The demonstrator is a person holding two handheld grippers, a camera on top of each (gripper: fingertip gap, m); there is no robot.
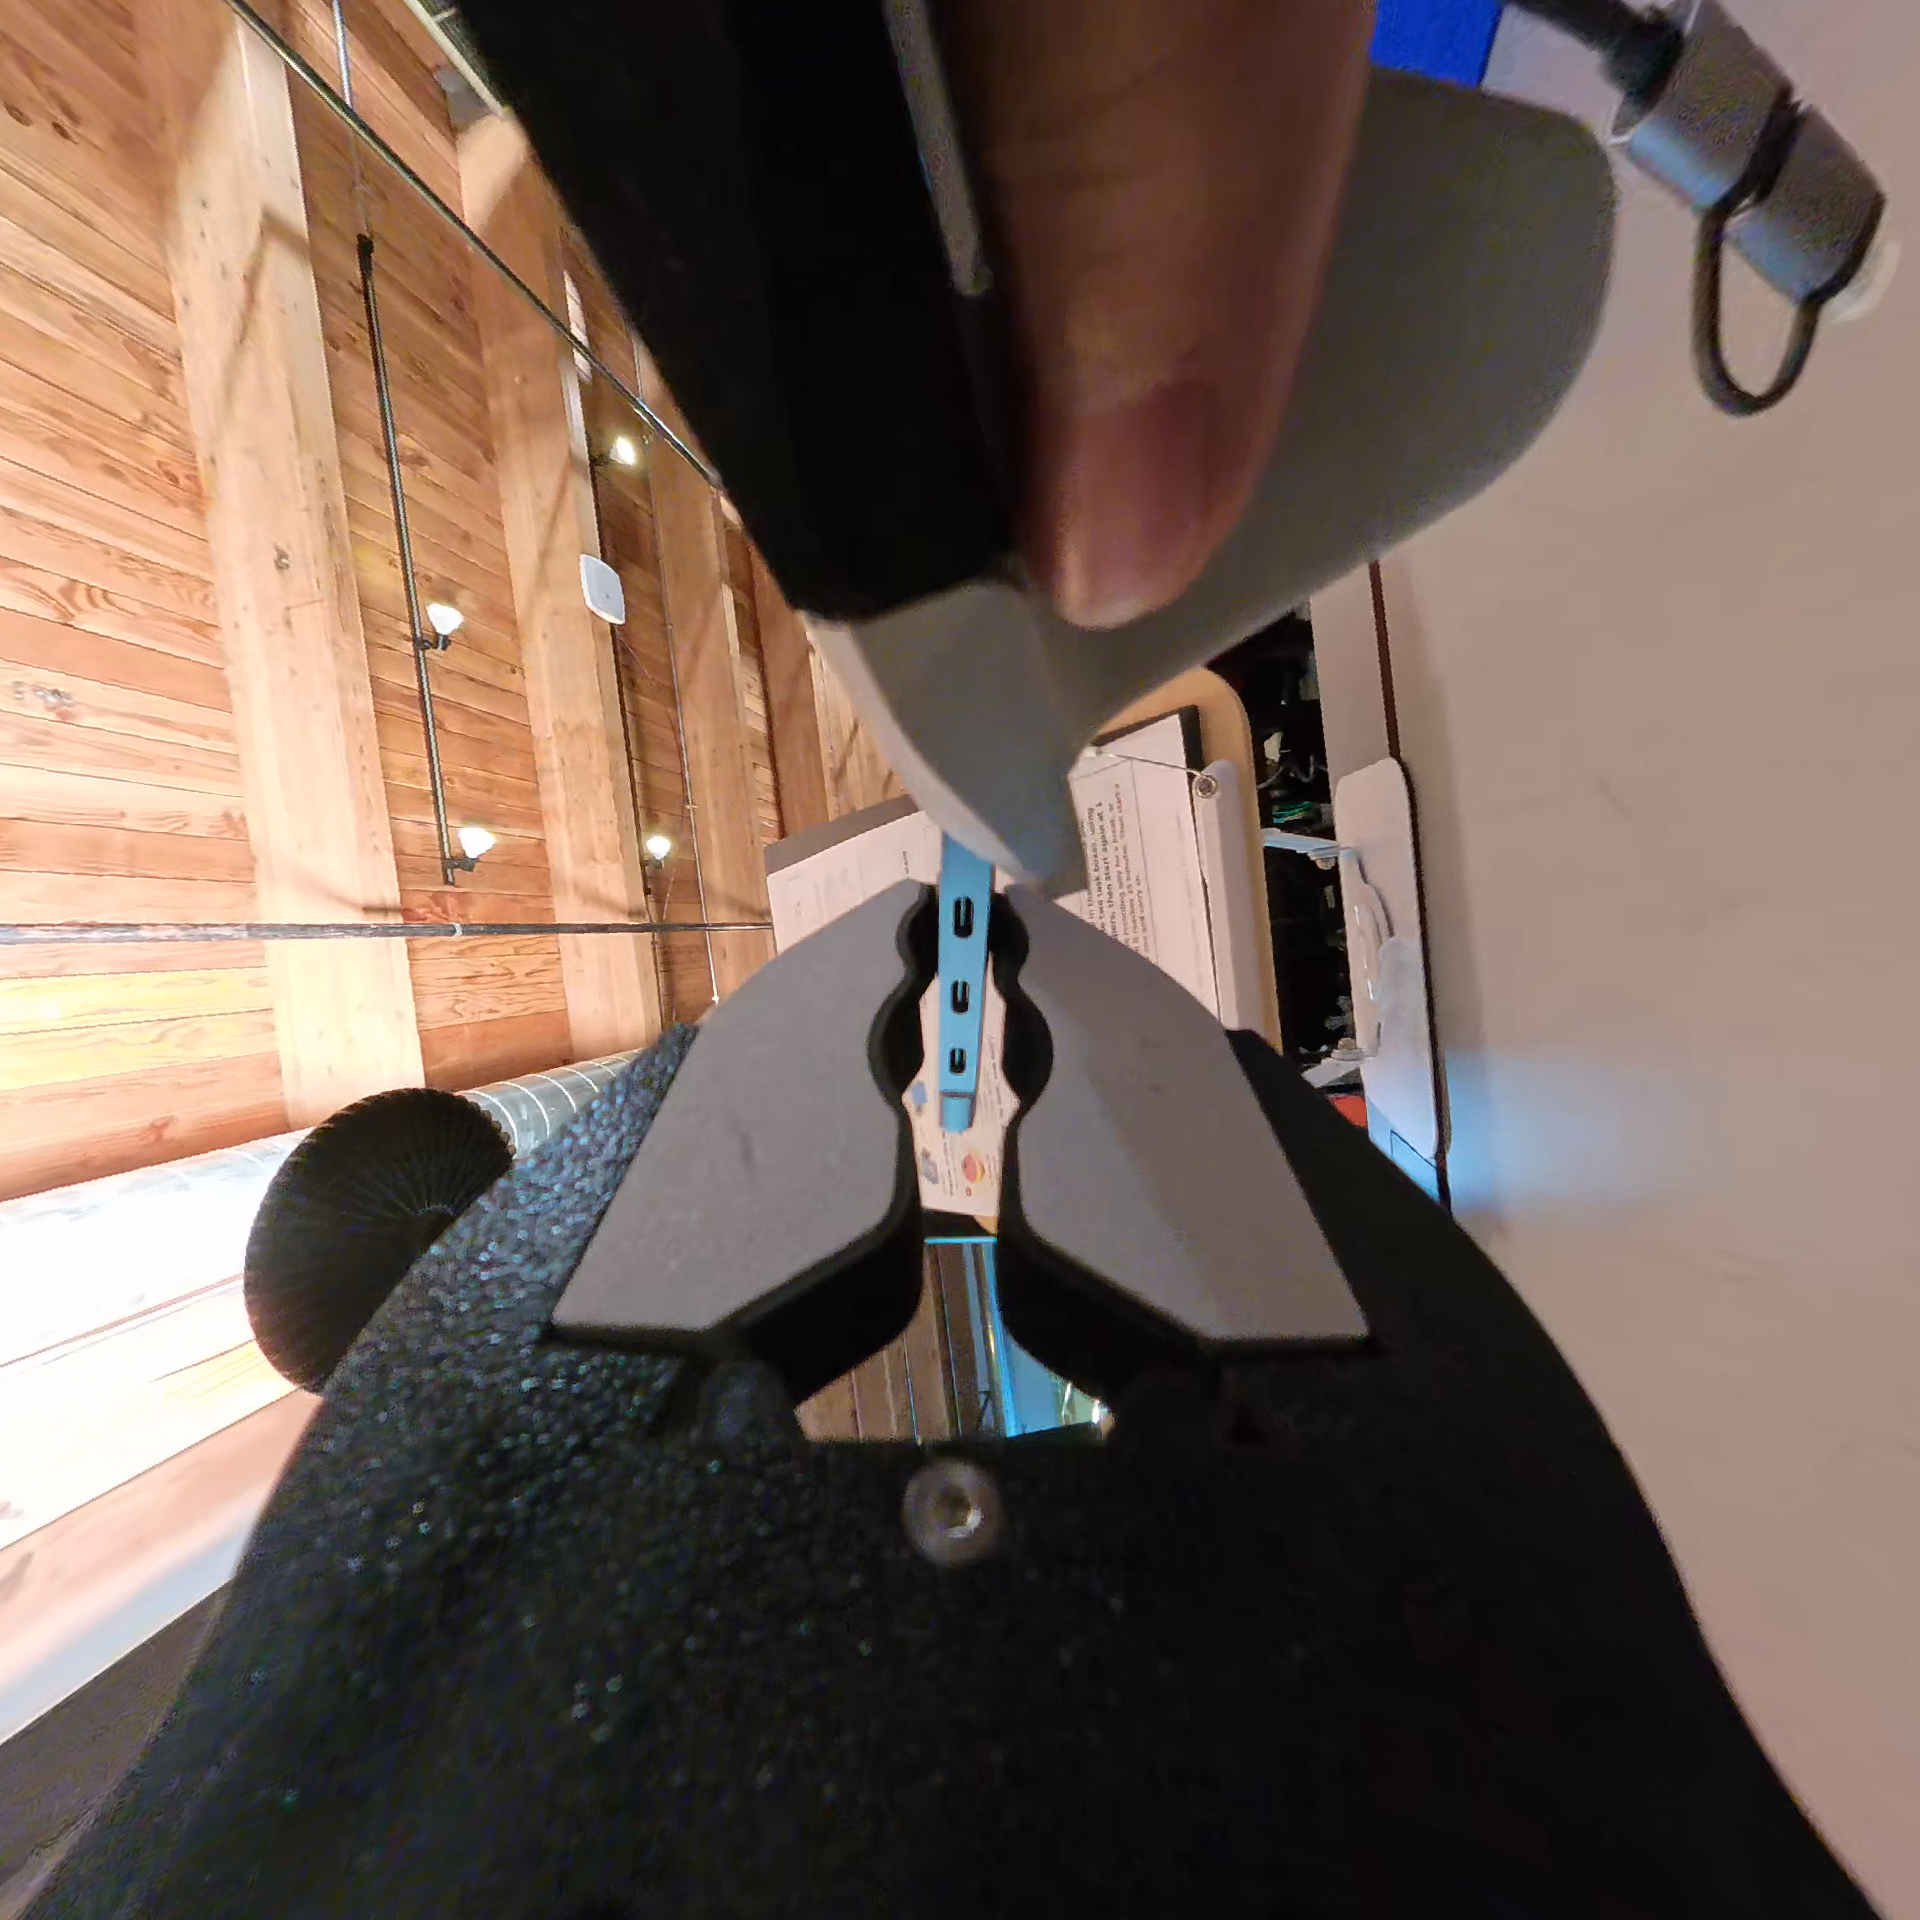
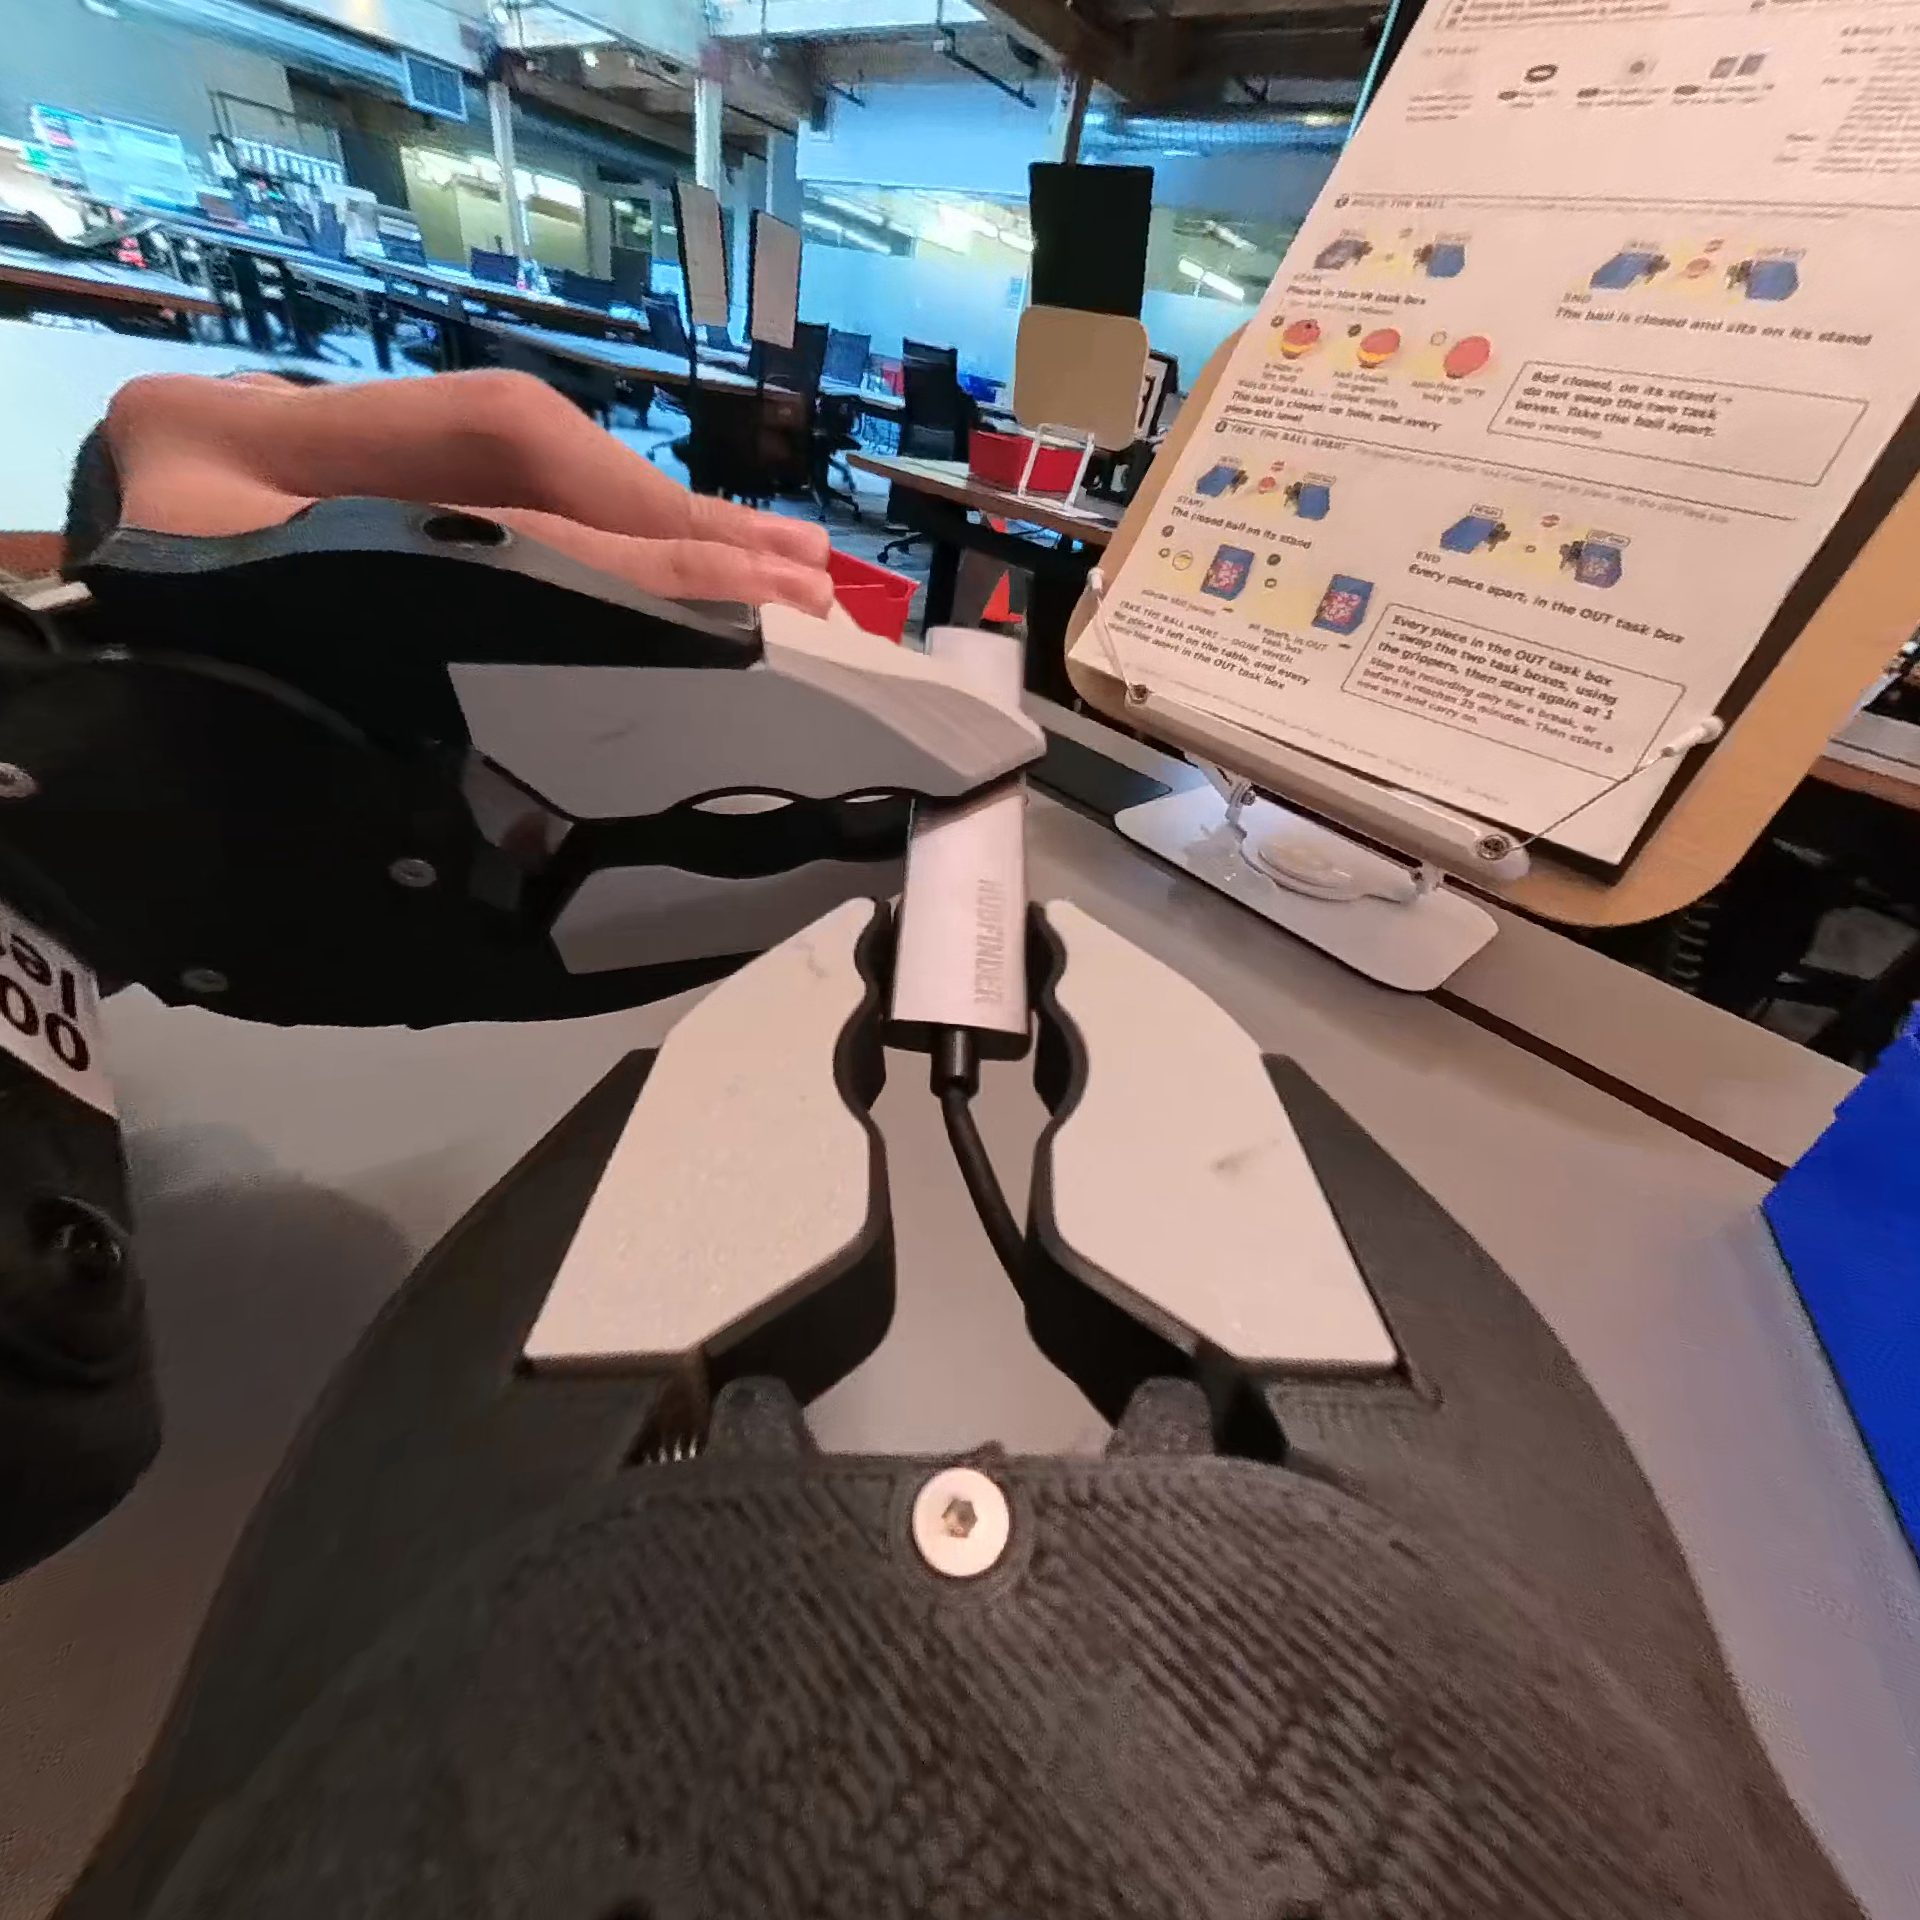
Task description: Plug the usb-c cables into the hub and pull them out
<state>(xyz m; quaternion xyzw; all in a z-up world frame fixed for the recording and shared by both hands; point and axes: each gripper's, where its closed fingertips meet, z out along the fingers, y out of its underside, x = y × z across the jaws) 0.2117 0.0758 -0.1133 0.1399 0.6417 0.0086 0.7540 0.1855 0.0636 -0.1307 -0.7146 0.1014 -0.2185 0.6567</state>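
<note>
Hub between right tongs

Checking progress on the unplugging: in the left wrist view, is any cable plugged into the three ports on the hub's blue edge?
No: all three slots along the hub show as empty dark openings, with no plug in them.

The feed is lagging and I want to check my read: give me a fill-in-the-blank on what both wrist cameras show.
The right gripper is shut on the ____.
The cable running back between its fingers is ____.
In the left wrist view, the thin edge held ahead shows ____ ports.
The box at the right edge is ____.
Missing words: hub; black; three; blue.
</note>
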